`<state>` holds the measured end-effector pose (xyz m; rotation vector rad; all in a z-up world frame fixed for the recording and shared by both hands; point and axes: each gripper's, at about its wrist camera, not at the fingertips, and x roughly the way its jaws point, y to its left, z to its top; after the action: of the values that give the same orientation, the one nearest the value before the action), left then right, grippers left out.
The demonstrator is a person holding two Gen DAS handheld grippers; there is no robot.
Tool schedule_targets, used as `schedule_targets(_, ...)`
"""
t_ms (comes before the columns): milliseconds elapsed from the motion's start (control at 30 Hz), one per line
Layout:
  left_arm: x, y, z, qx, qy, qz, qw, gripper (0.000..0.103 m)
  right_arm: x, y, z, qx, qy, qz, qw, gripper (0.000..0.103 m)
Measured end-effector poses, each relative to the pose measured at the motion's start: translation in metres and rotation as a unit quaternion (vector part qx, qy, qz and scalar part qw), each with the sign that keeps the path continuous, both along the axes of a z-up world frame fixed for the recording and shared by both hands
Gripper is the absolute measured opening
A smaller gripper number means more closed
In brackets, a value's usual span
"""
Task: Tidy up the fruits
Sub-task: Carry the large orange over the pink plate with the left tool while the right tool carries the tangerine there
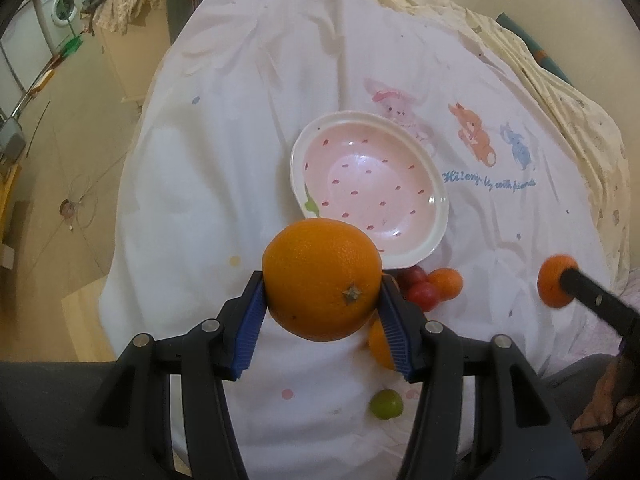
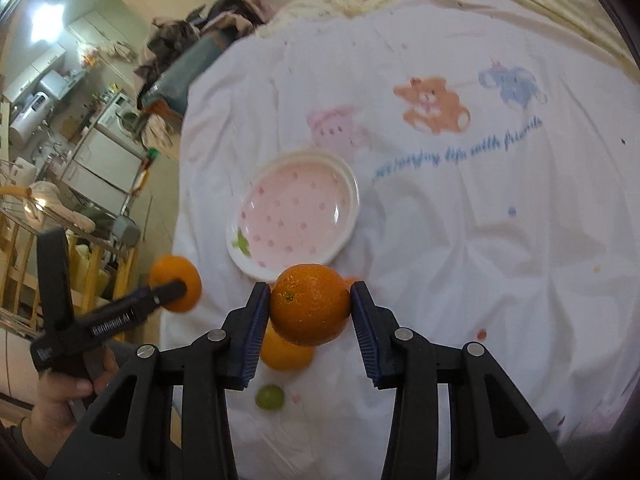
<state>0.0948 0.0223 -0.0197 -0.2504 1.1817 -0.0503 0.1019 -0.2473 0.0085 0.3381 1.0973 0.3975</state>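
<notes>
Each claw, left (image 1: 322, 304) and right (image 2: 310, 312), grips an orange above the bed (image 1: 224, 184); loose fruit (image 1: 430, 286) lies beside the empty bowl (image 1: 438, 200).

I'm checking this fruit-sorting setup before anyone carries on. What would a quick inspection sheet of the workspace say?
Surface: white printed sheet over a bed, wrinkled, cartoon animals.
Job's things: pink dotted bowl holds no fruit; loose on the sheet are a green grape, two red fruits, a small orange and another orange.
Clutter: nothing seen on the sheet.
Grippers: left claw shut on large orange; right claw shut on mandarin; both lifted.
Cables: thin wires on the floor.
Surroundings: washing machine, piled clothes, kitchen shelves.
</notes>
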Motion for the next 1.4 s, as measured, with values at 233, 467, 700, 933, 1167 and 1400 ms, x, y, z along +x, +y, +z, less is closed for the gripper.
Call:
schedule_targets(233, 0.021, -0.003, 0.026, 0.012, -0.015, -0.012, 0.9997, 0.051, 0.032, 0.009, 0.019, 0.011, -0.023, 0.003, 1.0, 0.043)
schedule_targets(467, 0.056, -0.011, 0.036, 0.031, -0.023, -0.03, 0.9988, 0.051, 0.07, 0.022, 0.024, 0.008, -0.027, 0.009, 1.0, 0.043)
schedule_targets(700, 0.093, -0.025, 0.028, 0.043, -0.017, -0.052, 0.9976, 0.051, 0.113, 0.026, 0.01, 0.008, -0.014, 0.014, 1.0, 0.043)
schedule_targets(933, 0.133, -0.035, -0.012, 0.053, 0.032, -0.069, 0.9957, 0.051, 0.159, 0.024, -0.038, 0.011, 0.04, 0.019, 0.999, 0.043)
schedule_targets(1167, 0.15, -0.042, -0.047, 0.045, 0.063, -0.085, 0.9934, 0.051, 0.178, 0.045, -0.079, -0.005, 0.076, 0.04, 0.996, 0.043)
schedule_targets(1400, 0.157, -0.05, -0.069, 0.038, 0.083, -0.096, 0.9911, 0.051, 0.186, 0.06, -0.105, -0.012, 0.096, 0.05, 0.994, 0.043)
